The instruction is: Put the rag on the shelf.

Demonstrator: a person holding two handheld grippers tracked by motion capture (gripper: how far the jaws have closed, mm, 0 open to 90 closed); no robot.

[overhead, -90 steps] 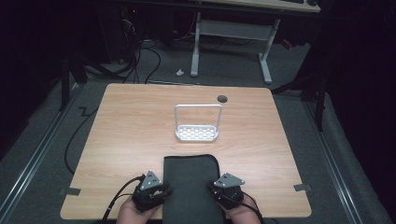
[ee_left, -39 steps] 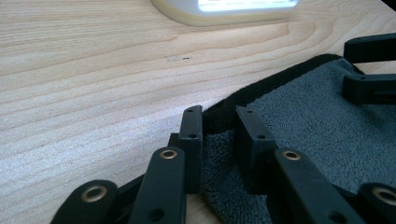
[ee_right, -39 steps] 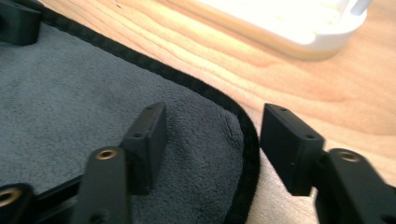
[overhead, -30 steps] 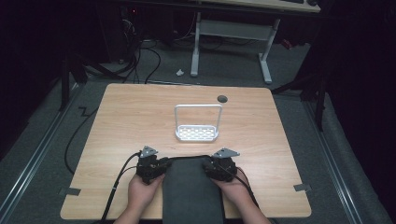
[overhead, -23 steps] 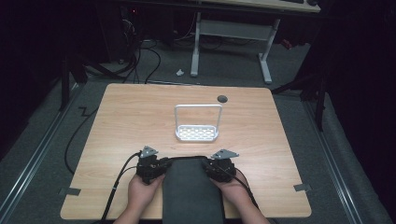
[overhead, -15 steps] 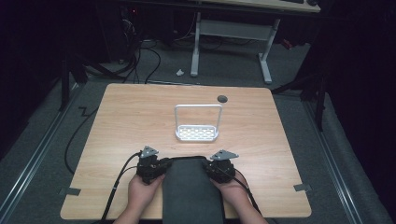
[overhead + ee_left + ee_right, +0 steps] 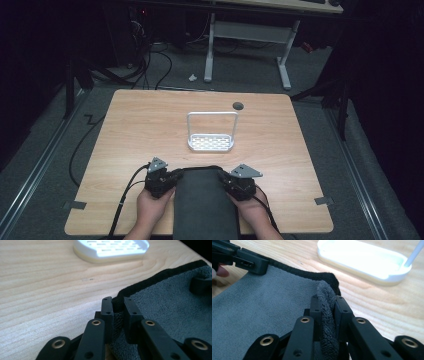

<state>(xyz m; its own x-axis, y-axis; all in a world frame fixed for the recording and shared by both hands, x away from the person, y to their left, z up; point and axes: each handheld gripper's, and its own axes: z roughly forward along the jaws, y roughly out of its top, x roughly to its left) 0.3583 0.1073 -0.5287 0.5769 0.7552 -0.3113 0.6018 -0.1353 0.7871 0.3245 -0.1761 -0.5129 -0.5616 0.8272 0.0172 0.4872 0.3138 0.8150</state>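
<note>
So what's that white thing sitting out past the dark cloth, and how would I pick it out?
Start at the wooden table and look to its middle, just beyond the far edge of the dark grey towel that both grippers pinch at its corners. There stands a small white rack: a flat slotted base with a thin upright hoop rising from it. It is the one white thing on the table.

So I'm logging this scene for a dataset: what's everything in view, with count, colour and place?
towel: one, dark grey, near table edge between the grippers
rack: one, white, perforated base with hoop handle, table centre
table: one, light wood
grommet: one, dark, far table edge
desk frame: one, white, on the floor behind
left gripper: black, fingers pinching the towel's far left corner
right gripper: black, fingers pinching the far right corner
</note>
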